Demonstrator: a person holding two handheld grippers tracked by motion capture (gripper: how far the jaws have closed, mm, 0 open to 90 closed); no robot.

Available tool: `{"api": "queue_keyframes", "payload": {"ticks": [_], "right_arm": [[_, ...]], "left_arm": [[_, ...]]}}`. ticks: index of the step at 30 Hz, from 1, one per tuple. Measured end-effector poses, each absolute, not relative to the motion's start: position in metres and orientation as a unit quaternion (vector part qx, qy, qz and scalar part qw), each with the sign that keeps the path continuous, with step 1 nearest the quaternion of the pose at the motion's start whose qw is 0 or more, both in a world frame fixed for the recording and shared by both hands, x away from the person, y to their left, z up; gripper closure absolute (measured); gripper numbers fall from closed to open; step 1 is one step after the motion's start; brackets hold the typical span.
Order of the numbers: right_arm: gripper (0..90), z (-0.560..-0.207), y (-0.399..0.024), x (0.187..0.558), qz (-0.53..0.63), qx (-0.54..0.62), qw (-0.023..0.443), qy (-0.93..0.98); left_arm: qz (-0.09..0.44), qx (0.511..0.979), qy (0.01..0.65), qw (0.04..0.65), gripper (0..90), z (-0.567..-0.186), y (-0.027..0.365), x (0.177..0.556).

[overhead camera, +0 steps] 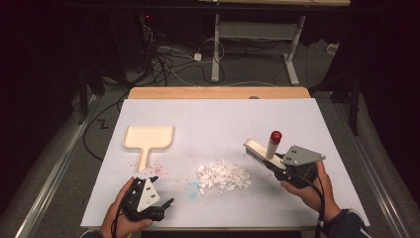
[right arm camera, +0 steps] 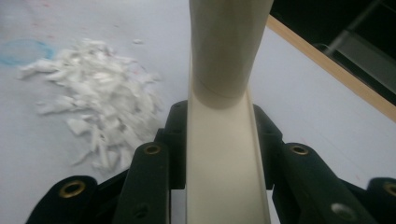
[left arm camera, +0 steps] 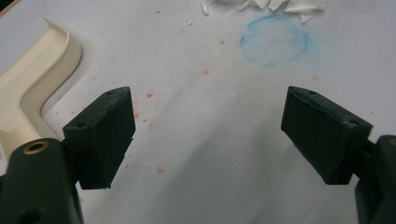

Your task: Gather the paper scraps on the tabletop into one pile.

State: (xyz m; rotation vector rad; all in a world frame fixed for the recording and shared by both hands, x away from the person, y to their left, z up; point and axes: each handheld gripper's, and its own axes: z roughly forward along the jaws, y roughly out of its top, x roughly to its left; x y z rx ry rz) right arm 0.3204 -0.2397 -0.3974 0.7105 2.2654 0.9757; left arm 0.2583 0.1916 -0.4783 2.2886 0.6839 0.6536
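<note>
Right gripper [overhead camera: 271, 159]: jaws clamped on the cream handle of a hand brush [overhead camera: 258, 148], held above the white table cover [overhead camera: 223, 119] at the right side of the table. In the high view the brush head points up-left from the jaws, bristles turned downward, with a red-capped cylindrical grip standing up from its back just beyond the jaw tips. In the right gripper view the handle [right arm camera: 224, 158] runs straight up between the two black jaws, both pressed against its sides.

Left gripper [overhead camera: 159, 198]: jaws standing wide apart, nothing between them. It sits low at the near left edge of the table. In the left gripper view, bare table cover shows between the fingers [left arm camera: 100, 135].

Pile of white paper scraps [overhead camera: 224, 176]: lies at the table's centre, between the two grippers, left of and nearer than the brush head, not touching it.

Cream dustpan [overhead camera: 147, 140]: lies flat, beyond the left gripper, handle pointing back toward it, near but apart.

Marks: a faint blue ring [left arm camera: 274, 39] drawn on the cover beside the scraps; scattered red specks near the dustpan handle. No brand, label or legible writing can be made out on any item.
</note>
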Motion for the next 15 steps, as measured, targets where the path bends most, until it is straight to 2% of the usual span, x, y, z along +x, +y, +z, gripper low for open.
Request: {"api": "queue_keyframes", "payload": {"ticks": [4, 9, 12, 15], "right_arm": [[68.2, -0.408, -0.246, 0.318, 0.338, 0.301, 0.325, 0.83], [68.2, -0.424, -0.24, 0.321, 0.301, 0.332, 0.34, 0.827], [68.2, -0.435, -0.232, 0.323, 0.323, 0.34, 0.295, 0.832], [68.1, -0.438, -0.213, 0.319, 0.313, 0.323, 0.298, 0.842]], "left_arm": [[0.249, 0.876, 0.257, 0.323, 16.8, -0.478, 0.189, 0.258], [0.248, 0.877, 0.255, 0.322, 16.8, -0.479, 0.188, 0.258], [0.247, 0.876, 0.257, 0.324, 16.8, -0.479, 0.189, 0.259], [0.247, 0.876, 0.257, 0.324, 16.8, -0.479, 0.189, 0.259]]}}
